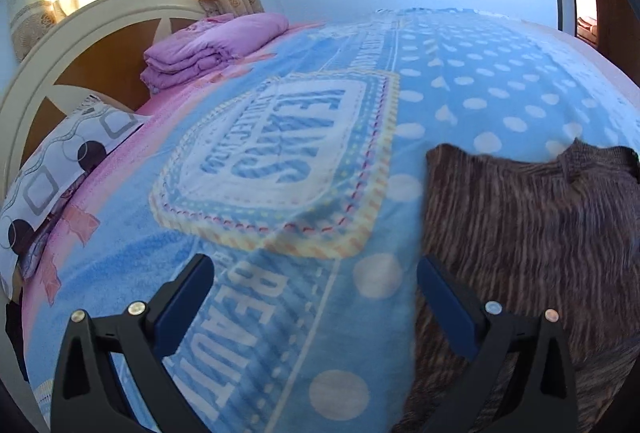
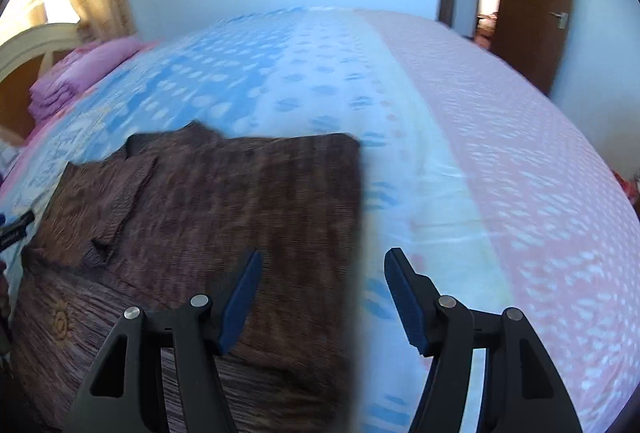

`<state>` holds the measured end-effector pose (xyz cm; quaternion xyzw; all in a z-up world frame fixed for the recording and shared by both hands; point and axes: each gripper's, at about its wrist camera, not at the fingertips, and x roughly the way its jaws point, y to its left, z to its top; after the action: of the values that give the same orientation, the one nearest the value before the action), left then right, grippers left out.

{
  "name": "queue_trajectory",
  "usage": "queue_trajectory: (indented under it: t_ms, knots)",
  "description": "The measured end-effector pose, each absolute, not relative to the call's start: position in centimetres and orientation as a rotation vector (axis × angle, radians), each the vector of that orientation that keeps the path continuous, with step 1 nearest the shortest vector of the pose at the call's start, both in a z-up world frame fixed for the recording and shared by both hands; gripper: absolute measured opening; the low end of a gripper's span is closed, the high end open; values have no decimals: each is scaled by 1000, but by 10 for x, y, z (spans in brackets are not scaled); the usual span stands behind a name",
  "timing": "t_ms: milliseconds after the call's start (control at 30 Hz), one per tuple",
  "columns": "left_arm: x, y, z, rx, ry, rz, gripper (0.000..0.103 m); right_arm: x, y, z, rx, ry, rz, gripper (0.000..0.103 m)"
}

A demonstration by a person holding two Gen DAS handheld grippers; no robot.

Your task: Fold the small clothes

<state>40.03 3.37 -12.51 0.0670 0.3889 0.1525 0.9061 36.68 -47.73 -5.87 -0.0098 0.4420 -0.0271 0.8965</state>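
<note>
Since the bed (image 1: 280, 153) gives a broad flat surface, I've got the brown knit garment (image 2: 224, 217) spread on its blue dotted blanket (image 1: 480, 81) for folding. Left tongs (image 1: 316, 269) gape wide, empty, beside its edge; right tongs (image 2: 322, 265) part-open, empty, straddling the opposite edge. Only right view shows the collar (image 2: 132, 169); only left, the pillow (image 1: 60, 169).

Two fisheye cameras ride just behind their grippers, both angled steeply down across a bed. The left view sits low over the blue blanket (image 1: 280, 153), facing the headboard (image 1: 80, 45), with the brown garment (image 1: 540, 225) at its right edge. The right view, blurred, apparently hangs over that garment's (image 2: 220, 201) right side. Both share blanket (image 2: 260, 73), headboard (image 2: 36, 45) and purple quilt (image 1: 208, 45).
</note>
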Motion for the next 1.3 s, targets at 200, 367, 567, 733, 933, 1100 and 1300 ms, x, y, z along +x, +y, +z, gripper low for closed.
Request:
queue_trajectory:
  t_ms: [200, 367, 567, 733, 933, 1100, 1300]
  knots:
    - [427, 22, -148, 271, 847, 363, 103, 393, -506, -73, 20, 983, -53, 62]
    - [415, 34, -142, 216, 839, 356, 103, 358, -509, -57, 53, 926, -74, 62]
    - [418, 43, -152, 211, 884, 346, 103, 346, -495, -67, 12, 950, -31, 63]
    - [406, 48, -144, 166, 876, 325, 103, 329, -500, -65, 77, 938, -51, 63]
    - [368, 49, -137, 85, 895, 237, 103, 307, -499, -75, 121, 972, -20, 63]
    - [338, 39, -128, 81, 868, 169, 103, 298, -502, -83, 143, 936, -16, 67]
    - [309, 34, -118, 66, 853, 122, 103, 281, -492, -67, 175, 899, -5, 73]
